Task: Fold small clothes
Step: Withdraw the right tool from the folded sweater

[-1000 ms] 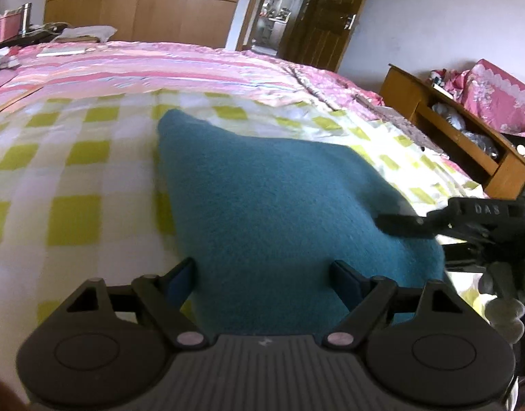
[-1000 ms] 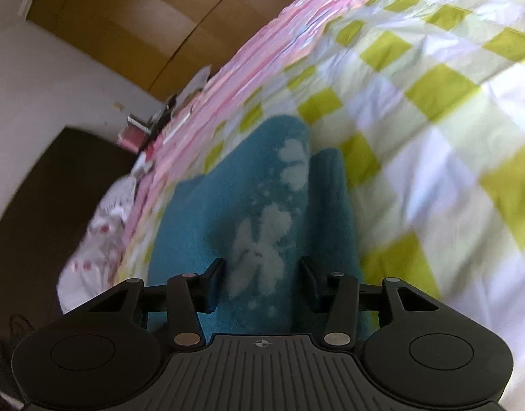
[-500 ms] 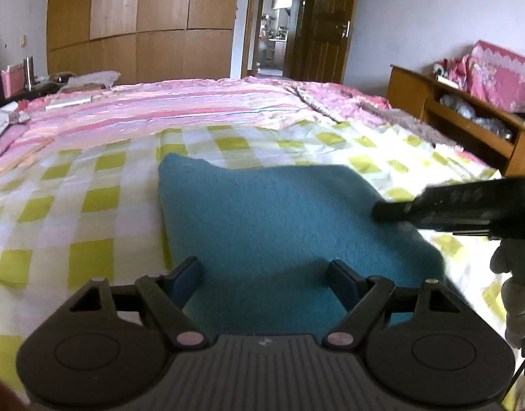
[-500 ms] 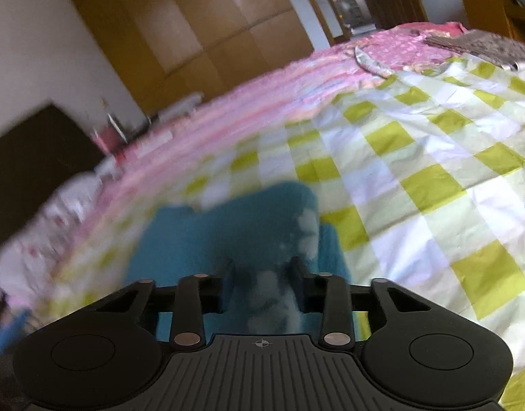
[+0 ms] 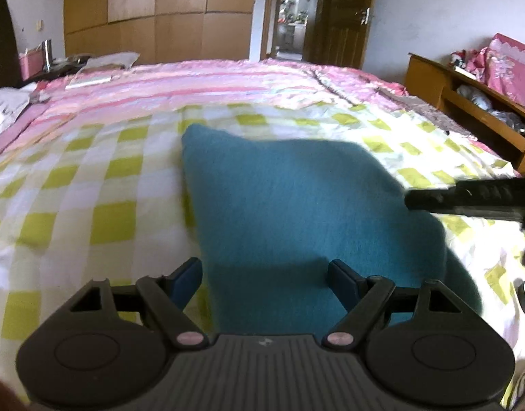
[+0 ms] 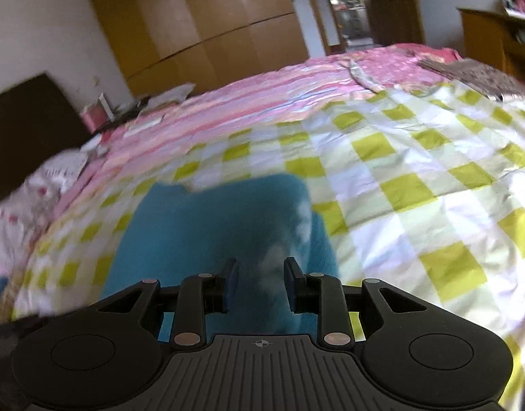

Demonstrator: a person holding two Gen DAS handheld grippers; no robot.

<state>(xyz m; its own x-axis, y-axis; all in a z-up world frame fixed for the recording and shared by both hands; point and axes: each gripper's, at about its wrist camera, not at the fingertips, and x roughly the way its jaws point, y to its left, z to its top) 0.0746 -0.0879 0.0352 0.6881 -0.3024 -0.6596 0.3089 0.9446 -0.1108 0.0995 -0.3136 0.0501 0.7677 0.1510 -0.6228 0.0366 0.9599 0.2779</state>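
Note:
A teal fleece garment (image 5: 296, 205) lies folded on the yellow-and-white checked bedspread (image 5: 91, 188). In the right wrist view the garment (image 6: 207, 226) shows a pale flower print along its right edge. My left gripper (image 5: 264, 274) is open, its jaws wide apart over the garment's near edge, holding nothing. My right gripper (image 6: 260, 282) is open with a narrower gap, just above the garment's near right part, with no cloth between the jaws. The right gripper also shows as a dark bar at the right of the left wrist view (image 5: 468, 197).
A pink striped quilt (image 5: 194, 82) covers the far half of the bed. A wooden wardrobe (image 5: 153, 10) and an open door (image 5: 331, 10) stand behind. A wooden shelf unit (image 5: 468, 102) stands at the right. Pillows and clutter (image 6: 57, 167) lie at the left.
Both grippers have lifted and tilted up and back from the garment, so more of the room shows. The garment lies as before. The right jaws have narrowed slightly.

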